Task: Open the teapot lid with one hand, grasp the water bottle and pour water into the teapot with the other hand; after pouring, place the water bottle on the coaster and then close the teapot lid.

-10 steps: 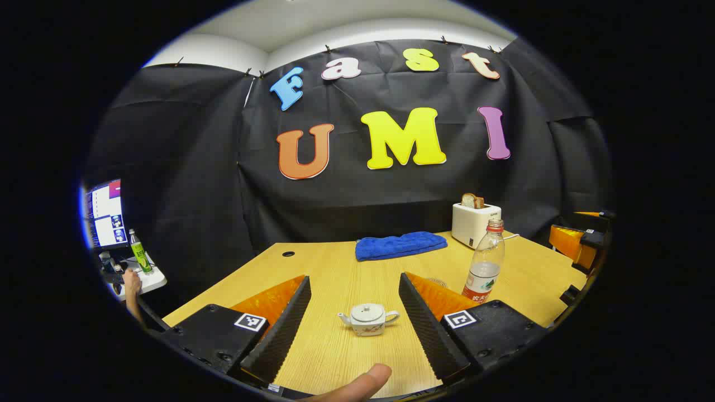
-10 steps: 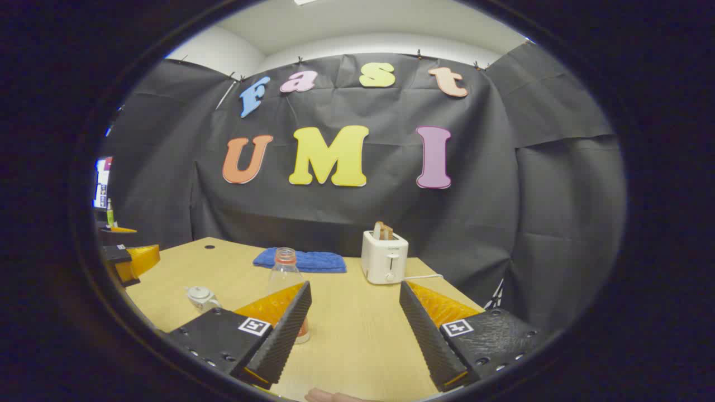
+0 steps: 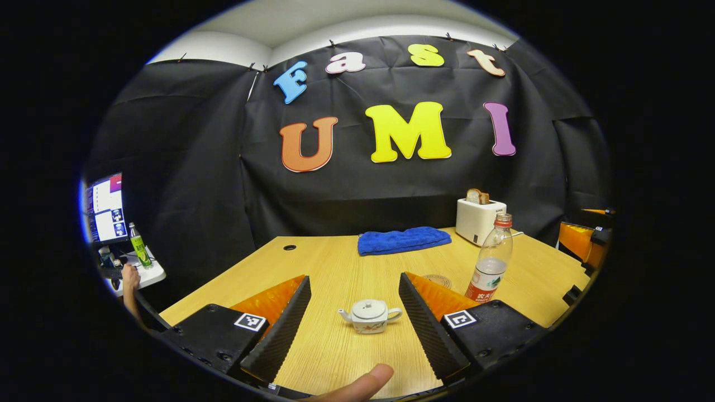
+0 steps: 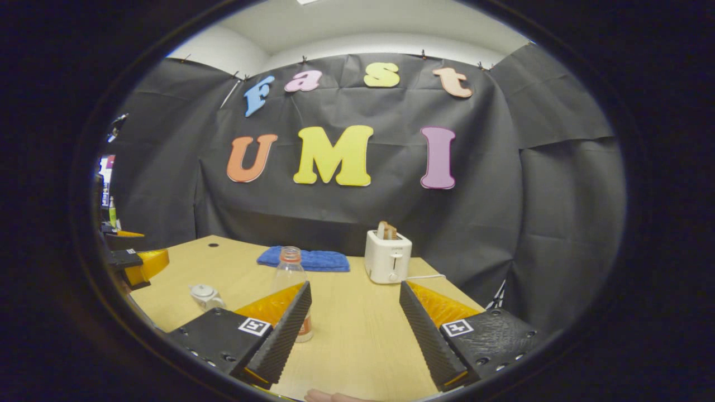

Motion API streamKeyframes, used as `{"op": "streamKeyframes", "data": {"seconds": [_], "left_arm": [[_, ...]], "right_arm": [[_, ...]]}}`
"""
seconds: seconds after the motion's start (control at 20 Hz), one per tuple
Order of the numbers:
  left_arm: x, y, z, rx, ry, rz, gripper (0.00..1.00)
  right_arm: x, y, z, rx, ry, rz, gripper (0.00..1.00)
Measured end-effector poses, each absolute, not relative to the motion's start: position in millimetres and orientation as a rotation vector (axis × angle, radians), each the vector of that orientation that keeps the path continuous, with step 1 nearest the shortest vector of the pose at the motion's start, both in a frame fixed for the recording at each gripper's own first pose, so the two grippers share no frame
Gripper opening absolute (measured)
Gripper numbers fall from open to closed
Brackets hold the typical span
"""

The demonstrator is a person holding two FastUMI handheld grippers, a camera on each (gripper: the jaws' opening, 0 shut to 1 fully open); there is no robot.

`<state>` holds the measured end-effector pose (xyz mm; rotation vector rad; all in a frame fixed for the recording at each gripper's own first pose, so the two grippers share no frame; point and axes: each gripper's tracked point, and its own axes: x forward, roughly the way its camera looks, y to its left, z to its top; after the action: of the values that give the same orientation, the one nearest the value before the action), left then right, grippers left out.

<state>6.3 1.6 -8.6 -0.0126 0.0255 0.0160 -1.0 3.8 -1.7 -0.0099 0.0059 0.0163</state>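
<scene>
Nearest us, the left gripper (image 3: 354, 321) stands wide open and empty, with the teapot (image 3: 370, 316) resting on the surface (image 3: 335, 268) between its fingers but touched by neither, lid on. Against half a second ago, the teapot sits a little more squarely between the fingers and the far wall has slid slightly upward in the left gripper view, so we judge the left gripper has dipped and eased toward the pot; the lid grasp is lining up but not yet begun.

The right gripper (image 4: 354, 329) is likewise wide open and holds nothing. The water bottle (image 4: 291, 279) stands upright just behind its left finger, partly hidden by it. It has shifted only slightly since the earlier frame, so we read the right gripper as barely advancing.

Just beyond the teapot in the left gripper view lies the round coaster (image 3: 437, 279), bare, with the bottle beside it. Farther back we see a blue towel (image 3: 403, 240) and a white toaster (image 3: 479, 219) with bread in it
</scene>
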Motion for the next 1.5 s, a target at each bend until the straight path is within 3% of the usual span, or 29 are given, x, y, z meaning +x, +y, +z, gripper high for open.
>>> {"op": "streamKeyframes", "data": {"seconds": [0.35,0.65,1.2,1.3,1.5], "left_arm": [[12,-1,-11,-0.02,0.022,0.007,0.99],[57,1,-22,-0.049,-0.058,0.022,0.99],[109,-19,-78,-0.123,0.052,-0.058,0.98],[111,-19,-79,-0.108,0.044,-0.056,0.94],[115,-23,-85,-0.117,0.058,-0.078,0.72]], "right_arm": [[3,5,-6,-0.043,0.014,0.006,0.95],[5,12,-12,-0.067,0.023,-0.002,0.95],[13,16,-23,-0.066,0.05,-0.003,0.95],[15,18,-28,-0.065,0.062,-0.001,0.95],[16,21,-31,-0.068,0.072,0.004,0.95]]}}
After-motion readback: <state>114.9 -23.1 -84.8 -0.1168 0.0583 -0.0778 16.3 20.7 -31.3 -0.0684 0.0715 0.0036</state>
